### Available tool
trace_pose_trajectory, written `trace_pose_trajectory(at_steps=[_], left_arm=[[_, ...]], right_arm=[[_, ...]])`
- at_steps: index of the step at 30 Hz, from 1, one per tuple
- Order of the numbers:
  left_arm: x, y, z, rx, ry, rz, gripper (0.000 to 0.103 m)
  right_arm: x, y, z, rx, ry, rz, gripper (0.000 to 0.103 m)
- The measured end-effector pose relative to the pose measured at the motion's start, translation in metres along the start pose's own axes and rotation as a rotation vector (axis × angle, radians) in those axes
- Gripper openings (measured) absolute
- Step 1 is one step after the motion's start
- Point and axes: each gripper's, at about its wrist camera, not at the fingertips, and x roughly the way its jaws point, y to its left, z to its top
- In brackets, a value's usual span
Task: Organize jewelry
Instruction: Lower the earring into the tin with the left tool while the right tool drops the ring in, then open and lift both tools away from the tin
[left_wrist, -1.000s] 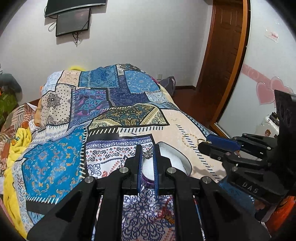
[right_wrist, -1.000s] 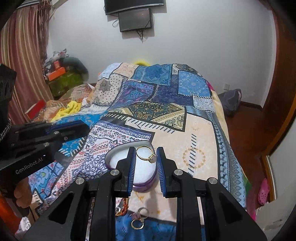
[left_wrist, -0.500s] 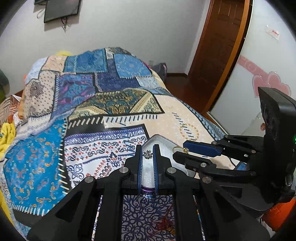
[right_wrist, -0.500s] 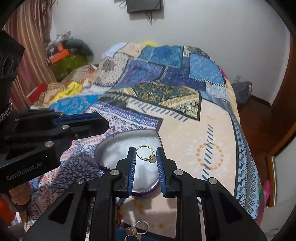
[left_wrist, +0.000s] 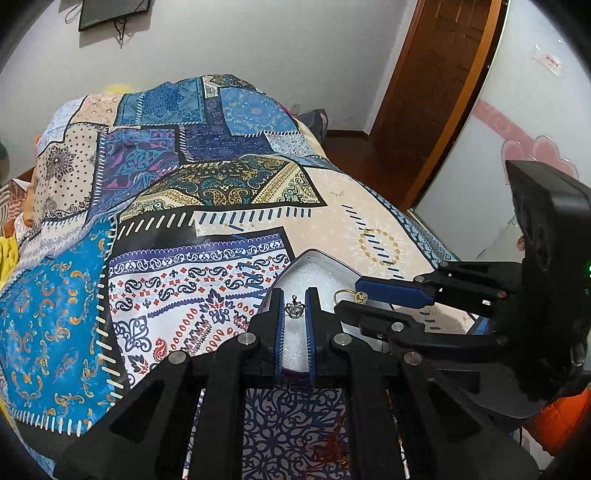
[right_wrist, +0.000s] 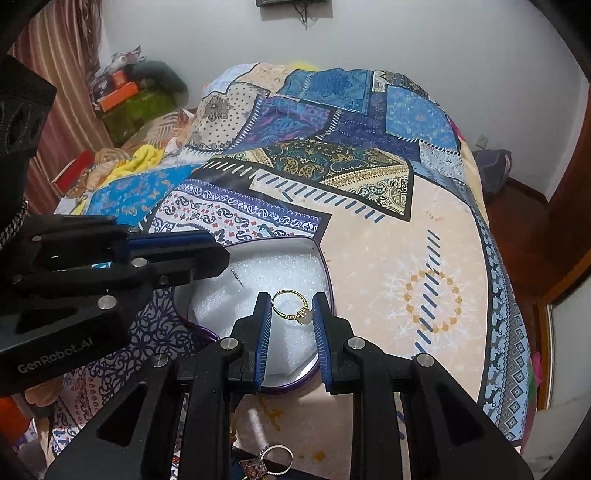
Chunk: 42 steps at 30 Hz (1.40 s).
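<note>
A heart-shaped purple tin (right_wrist: 327, 273) lined with white foam (right_wrist: 273, 273) lies open on the patterned bedspread; it also shows in the left wrist view (left_wrist: 325, 258). My right gripper (right_wrist: 291, 314) is shut on a gold ring (right_wrist: 293, 308) with a pale stone, held just above the foam; the ring shows in the left wrist view (left_wrist: 349, 295). My left gripper (left_wrist: 295, 308) is shut on a small silver crown-shaped earring (left_wrist: 294, 309) over the tin; its post (right_wrist: 235, 276) pokes out below the left fingers (right_wrist: 177, 254).
The patchwork bedspread (left_wrist: 207, 192) covers the bed. Loose rings and jewelry (right_wrist: 275, 458) lie near the bed's front edge. A wooden door (left_wrist: 436, 85) stands to the right. Clutter (right_wrist: 125, 96) sits by the curtain at left.
Both grippers have come lower and closer over the tin, each still holding its piece. The tin's foam now fills more of both views.
</note>
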Motion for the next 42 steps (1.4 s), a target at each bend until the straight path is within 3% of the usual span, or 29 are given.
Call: trace_pose_trajectory(at_steps=[6, 12, 36, 42], left_arm=[[-0.005, 0.0, 0.0, 0.009, -0.009, 0.029, 0.011], [-0.012, 0.002, -0.002, 0.006, -0.012, 0.048, 0.028], [-0.086, -0.015, -0.025, 0.027, -0.054, 0.152, 0.031], [-0.099, -0.02, -0.034, 0.039, -0.054, 0.165, 0.037]], right_arm=[[0.002, 0.002, 0.0, -0.016, 0.013, -0.021, 0.021], [-0.004, 0.005, 0.0, -0.027, 0.0, -0.033, 0.03], [-0.079, 0.019, -0.013, 0.005, -0.107, -0.07, 0.031], [-0.093, 0.022, -0.025, 0.02, -0.116, -0.076, 0.031]])
